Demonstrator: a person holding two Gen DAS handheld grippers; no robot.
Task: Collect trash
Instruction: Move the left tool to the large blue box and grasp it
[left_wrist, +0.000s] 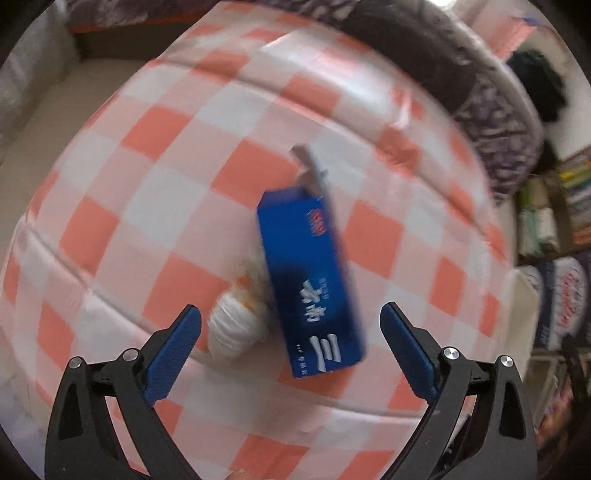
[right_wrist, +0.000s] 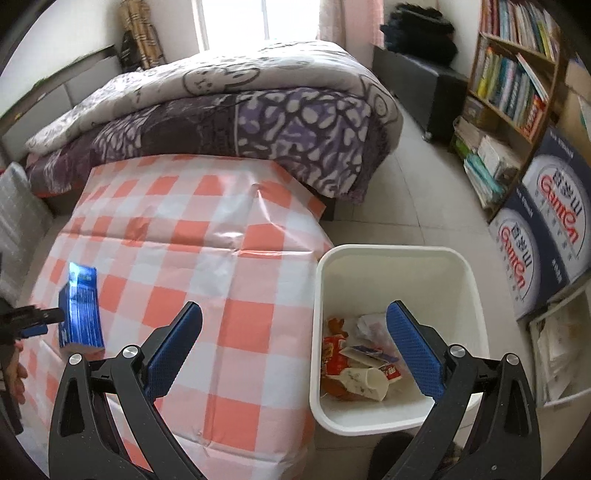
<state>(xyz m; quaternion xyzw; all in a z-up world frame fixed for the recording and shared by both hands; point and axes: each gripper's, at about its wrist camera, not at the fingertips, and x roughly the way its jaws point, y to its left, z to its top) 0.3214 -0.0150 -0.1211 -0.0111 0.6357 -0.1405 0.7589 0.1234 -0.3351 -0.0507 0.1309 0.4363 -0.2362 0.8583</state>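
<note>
Box (left_wrist: 312, 284), blue and long with its end flap open, lies on the checked bench (left_wrist: 155, 206), touching a crumpled white wad (left_wrist: 234, 326). Left claw (left_wrist: 290, 314) hangs above both, spread wide, pinching nothing. Right claw (right_wrist: 294, 314), equally spread and empty, sits over the bench edge beside the white bin (right_wrist: 391, 273) holding wrappers and a paper cup (right_wrist: 364, 382).

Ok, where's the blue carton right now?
The blue carton lies on the checked tablecloth between the open left gripper's fingers, beside a crumpled white wad.
</note>
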